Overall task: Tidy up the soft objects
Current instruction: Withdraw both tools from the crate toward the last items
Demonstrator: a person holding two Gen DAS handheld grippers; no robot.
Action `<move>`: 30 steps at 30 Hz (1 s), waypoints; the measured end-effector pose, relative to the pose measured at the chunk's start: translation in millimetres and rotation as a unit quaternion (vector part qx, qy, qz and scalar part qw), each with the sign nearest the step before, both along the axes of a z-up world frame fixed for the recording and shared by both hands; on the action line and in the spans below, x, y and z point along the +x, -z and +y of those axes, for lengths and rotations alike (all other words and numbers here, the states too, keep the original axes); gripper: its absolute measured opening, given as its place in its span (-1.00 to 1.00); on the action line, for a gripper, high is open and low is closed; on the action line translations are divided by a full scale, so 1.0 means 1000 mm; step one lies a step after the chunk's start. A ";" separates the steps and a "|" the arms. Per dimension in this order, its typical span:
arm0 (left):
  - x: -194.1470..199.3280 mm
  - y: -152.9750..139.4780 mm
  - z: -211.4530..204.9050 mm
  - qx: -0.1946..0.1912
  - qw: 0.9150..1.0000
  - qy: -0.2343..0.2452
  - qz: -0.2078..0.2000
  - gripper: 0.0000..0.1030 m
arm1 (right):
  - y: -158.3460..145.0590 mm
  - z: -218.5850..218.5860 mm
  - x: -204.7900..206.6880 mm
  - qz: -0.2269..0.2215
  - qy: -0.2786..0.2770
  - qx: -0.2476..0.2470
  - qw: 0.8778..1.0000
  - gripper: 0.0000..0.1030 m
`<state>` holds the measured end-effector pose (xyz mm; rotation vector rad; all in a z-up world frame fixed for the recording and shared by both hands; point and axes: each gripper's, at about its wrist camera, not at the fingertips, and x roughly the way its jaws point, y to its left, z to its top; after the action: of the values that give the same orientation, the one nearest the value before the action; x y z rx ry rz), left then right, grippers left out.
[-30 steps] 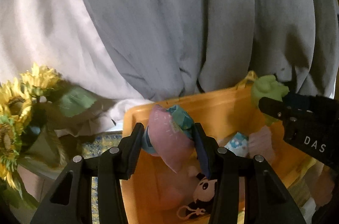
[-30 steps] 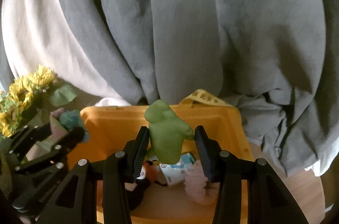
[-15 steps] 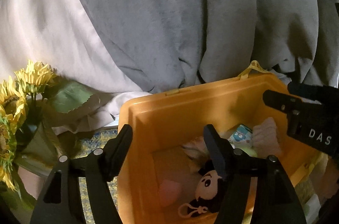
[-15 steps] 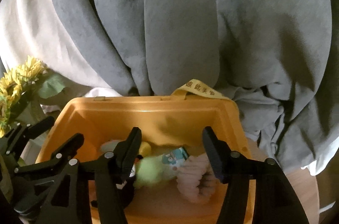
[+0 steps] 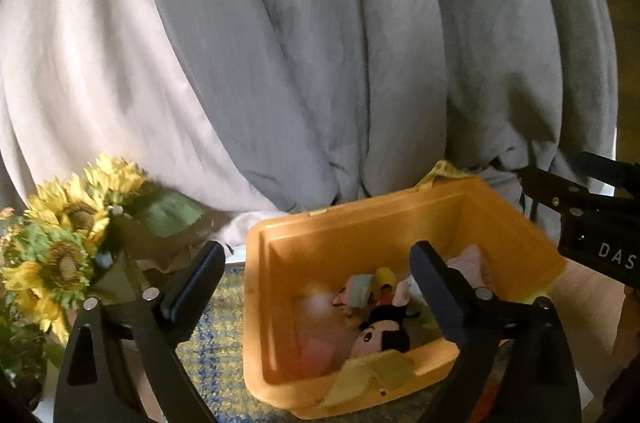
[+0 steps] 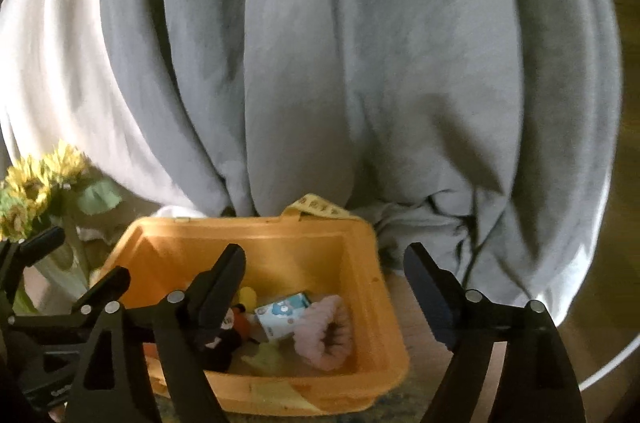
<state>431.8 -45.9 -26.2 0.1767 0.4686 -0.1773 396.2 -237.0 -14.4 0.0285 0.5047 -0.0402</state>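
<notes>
Soft toys: a small heap inside the orange bin (image 5: 400, 215) — black-haired doll (image 5: 382, 333), pink scrunchie (image 6: 326, 331), a blue-and-white packet (image 6: 282, 313), and something pale green low in the pile, blurred.
Bin: on a patterned mat, at 6 o'clock in both wrist views, below the grey curtain (image 6: 360, 63).
Left gripper (image 5: 316, 283): fingers spread wide, nothing between them, hanging over the bin's left edge.
Right gripper (image 6: 324, 281): also spread wide and empty, above the bin's right half.
Sunflowers (image 5: 68, 223): at 8 o'clock, beside the bin, untouched.
Step in hand: drop finished, I'd say — both tools free.
Next move: probably back away and seek any soft item outside the bin; none shows here.
Change: a second ago the left held a pink-and-teal plush, the right a green one; both now lie released in the bin.
</notes>
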 end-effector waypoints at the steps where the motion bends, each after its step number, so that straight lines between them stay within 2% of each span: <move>1: -0.004 -0.003 -0.001 -0.001 1.000 0.001 -0.002 0.86 | -0.003 -0.003 -0.006 -0.006 0.003 0.000 1.000 0.61; 6: -0.031 -0.013 -0.009 -0.003 1.000 0.022 -0.019 0.88 | -0.017 -0.015 -0.039 -0.033 0.022 -0.003 0.999 0.62; 13: -0.069 -0.020 -0.019 -0.010 0.998 0.055 -0.038 0.88 | -0.025 -0.032 -0.084 -0.047 0.054 -0.016 0.997 0.62; 23: -0.110 -0.009 -0.038 -0.005 0.994 0.103 -0.029 0.88 | -0.017 -0.050 -0.137 -0.036 0.092 -0.012 0.995 0.62; 30: -0.121 0.007 -0.048 0.009 0.991 0.135 -0.007 0.89 | 0.000 -0.056 -0.164 -0.010 0.108 -0.004 0.994 0.62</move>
<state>310.6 -94.3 -33.7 0.2588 0.4315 -0.4362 232.0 -292.5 -14.3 0.0755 0.4793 -0.2537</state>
